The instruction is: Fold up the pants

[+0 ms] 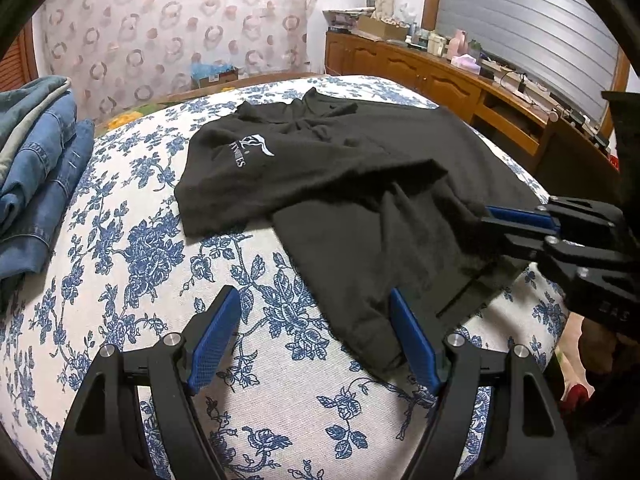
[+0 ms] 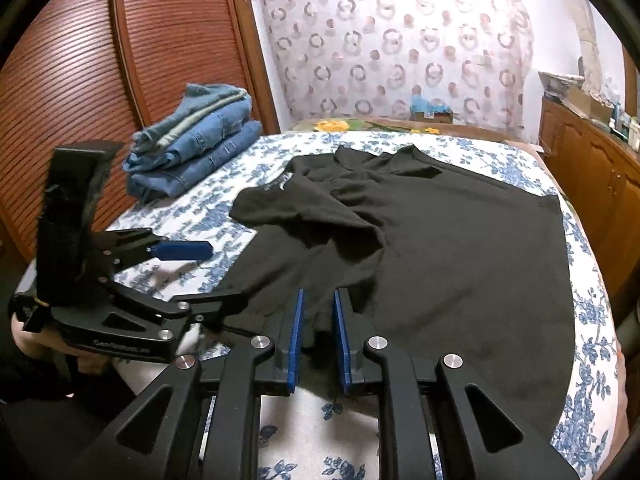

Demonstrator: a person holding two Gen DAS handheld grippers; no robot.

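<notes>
Jaws on the left gripper [image 1: 313, 296] stand spread wide with nothing between them, over bare bed [image 1: 132, 240] cover just beside the near left corner of the black garment [image 1: 340, 184]; the right pad sits at that corner's edge. On the right gripper [image 2: 320, 296] the jaws are almost together, and I read them as pinching a fold of the garment's near hem.

That garment lies spread across the middle of the bed. Its far end is rumpled, and one flap is folded over on the left side. Nothing lies on top of it. My two grippers are close together at the near edge, so each one crowds the other's view.

I count one black garment, two grippers and one stack of folded jeans [image 2: 192, 148] at the far left of the bed, well apart from the garment. I see at least three denim layers there, though I cannot tell how many pieces they make.

From the left wrist I get the white logo [image 1: 252, 150] on the folded flap, and a wooden sideboard [image 1: 400, 64] cluttered with small items along the right wall. The right wrist shows only a sliver of that logo, but it gives me the slatted wooden door [image 2: 80, 80] behind the jeans. A patterned curtain [image 2: 400, 40] hangs at the far end in both views.
</notes>
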